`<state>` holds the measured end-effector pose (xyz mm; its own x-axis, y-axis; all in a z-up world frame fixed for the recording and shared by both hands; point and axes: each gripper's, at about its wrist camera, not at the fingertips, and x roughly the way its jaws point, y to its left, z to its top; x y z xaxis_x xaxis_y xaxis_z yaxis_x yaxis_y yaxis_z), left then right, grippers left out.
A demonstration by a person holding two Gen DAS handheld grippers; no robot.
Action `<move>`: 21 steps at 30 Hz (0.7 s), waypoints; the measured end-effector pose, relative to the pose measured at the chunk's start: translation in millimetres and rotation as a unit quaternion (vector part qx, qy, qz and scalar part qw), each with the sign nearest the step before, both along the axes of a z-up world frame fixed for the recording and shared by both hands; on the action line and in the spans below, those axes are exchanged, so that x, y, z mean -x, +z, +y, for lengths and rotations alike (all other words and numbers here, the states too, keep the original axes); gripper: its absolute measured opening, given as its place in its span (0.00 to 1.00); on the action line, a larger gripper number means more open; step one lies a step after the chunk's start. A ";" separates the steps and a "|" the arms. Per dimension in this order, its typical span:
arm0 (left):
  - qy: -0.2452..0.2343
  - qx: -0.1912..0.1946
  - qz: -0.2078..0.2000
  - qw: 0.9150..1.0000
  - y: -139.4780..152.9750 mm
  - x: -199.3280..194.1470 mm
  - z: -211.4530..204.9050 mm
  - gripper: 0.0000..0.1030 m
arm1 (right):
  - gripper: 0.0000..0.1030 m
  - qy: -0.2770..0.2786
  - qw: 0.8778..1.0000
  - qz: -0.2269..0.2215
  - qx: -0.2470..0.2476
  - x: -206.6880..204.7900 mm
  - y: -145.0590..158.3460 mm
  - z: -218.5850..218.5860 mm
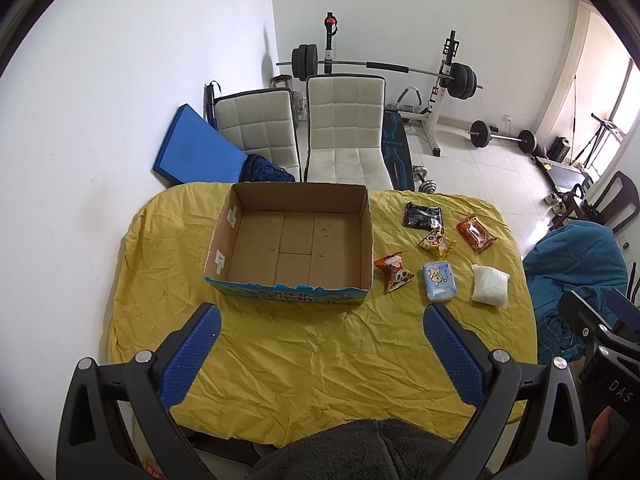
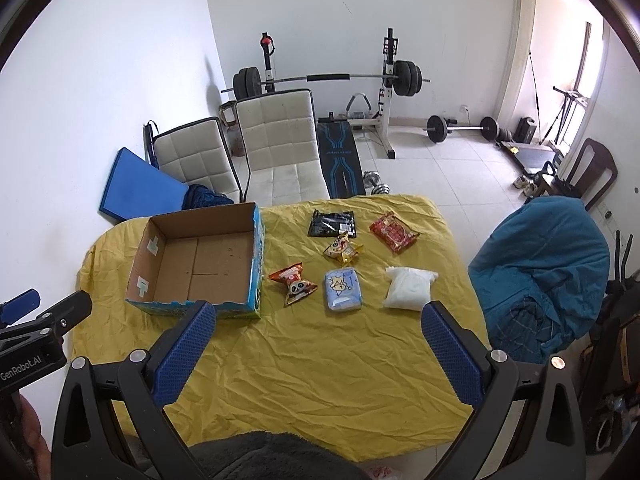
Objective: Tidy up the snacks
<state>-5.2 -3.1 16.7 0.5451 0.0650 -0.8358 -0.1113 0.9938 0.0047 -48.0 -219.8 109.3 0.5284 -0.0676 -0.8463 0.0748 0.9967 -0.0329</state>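
Note:
An empty cardboard box sits on the yellow-clothed table. To its right lie several snack packs: a black packet, a red packet, a yellow cartoon pack, an orange panda pack, a light blue pack and a white pouch. My left gripper hovers open above the table's near part, before the box. My right gripper hangs open in front of the snacks. Both hold nothing.
Two white padded chairs stand behind the table, beside a blue mat. A weight bench with barbell fills the back. A teal-covered chair stands right of the table. A dark fleece sleeve lies below.

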 end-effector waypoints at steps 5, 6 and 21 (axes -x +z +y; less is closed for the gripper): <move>-0.011 0.007 0.012 1.000 -11.2 -14.3 -12.7 1.00 | 1.00 -0.027 0.999 0.022 -0.001 -16.6 -17.3 -31.8; -0.015 0.008 0.013 1.000 -13.9 -18.4 -15.8 1.00 | 1.00 -0.038 0.999 0.027 0.001 -22.6 -22.1 -43.5; -0.093 0.048 0.147 0.984 -142.7 -173.2 -116.4 1.00 | 1.00 -0.119 0.970 0.211 -0.029 -149.0 -219.0 -220.5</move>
<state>168.0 -119.5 -125.9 0.2739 -0.1006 -0.9565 0.0651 0.9942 -0.0860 101.0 -440.3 -109.7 0.1096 -0.0916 -0.9897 0.2959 0.9536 -0.0555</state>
